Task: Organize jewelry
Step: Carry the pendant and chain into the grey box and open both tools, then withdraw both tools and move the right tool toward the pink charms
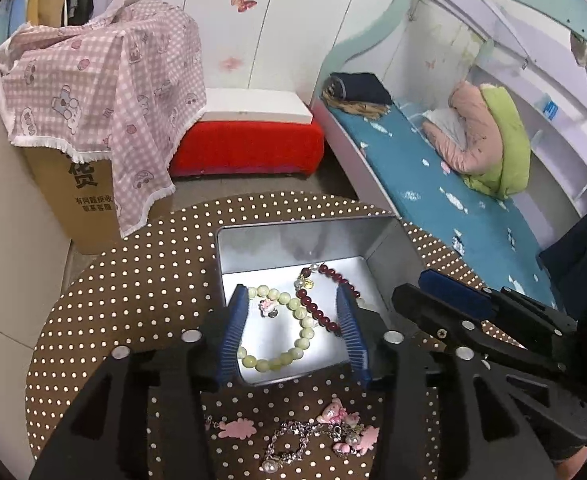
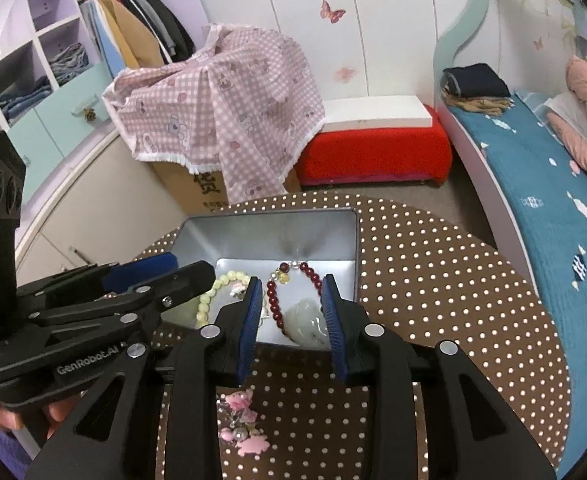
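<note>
Both grippers, left (image 1: pixel 293 332) and right (image 2: pixel 293 320), wide and empty over tin (image 1: pixel 293 226); charm bracelet (image 1: pixel 313 436) at table's near edge may snag or slide off.

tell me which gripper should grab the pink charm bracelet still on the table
Left, probably. The pink charm bracelet lies on the dotted tablecloth right below the open left gripper. The right gripper, also open, hovers over the metal tin, with the bracelet off to its left.

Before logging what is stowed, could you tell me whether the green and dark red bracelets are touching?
Touching. The left wrist view shows the green bracelet and the dark red bracelet crossing inside the tin, beads overlapping.
</note>
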The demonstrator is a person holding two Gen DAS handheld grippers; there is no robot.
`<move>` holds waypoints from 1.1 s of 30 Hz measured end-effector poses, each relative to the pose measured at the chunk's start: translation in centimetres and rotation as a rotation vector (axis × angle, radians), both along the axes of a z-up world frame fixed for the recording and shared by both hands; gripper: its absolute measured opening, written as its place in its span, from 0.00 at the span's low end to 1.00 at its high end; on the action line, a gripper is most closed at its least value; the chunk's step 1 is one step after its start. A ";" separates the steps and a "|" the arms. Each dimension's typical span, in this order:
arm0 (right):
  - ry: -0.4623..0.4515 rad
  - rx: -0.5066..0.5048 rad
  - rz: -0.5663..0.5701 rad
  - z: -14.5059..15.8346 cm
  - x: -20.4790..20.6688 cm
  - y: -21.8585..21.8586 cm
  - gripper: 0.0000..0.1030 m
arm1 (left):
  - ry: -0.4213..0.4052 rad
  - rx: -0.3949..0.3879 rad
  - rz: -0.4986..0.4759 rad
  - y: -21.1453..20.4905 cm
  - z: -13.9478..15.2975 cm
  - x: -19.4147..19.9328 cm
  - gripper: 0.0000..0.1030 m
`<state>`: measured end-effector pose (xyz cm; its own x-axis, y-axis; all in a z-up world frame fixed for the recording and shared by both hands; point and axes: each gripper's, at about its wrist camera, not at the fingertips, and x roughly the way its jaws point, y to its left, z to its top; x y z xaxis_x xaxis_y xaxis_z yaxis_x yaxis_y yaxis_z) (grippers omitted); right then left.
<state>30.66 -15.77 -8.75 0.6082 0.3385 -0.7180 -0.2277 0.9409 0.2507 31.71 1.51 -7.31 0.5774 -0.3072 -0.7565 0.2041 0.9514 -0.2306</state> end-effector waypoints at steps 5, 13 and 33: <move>-0.054 -0.008 -0.009 1.8 -1.7 -0.5 0.44 | -0.068 -0.005 0.025 1.2 1.9 -1.9 0.61; -0.145 -0.045 -0.035 4.0 -6.2 -1.4 0.50 | -0.128 -0.045 0.078 4.5 3.4 -6.0 0.70; -0.004 -0.107 -0.026 -3.7 -12.7 -0.3 0.55 | 0.004 0.016 0.145 8.1 -4.8 -12.3 0.70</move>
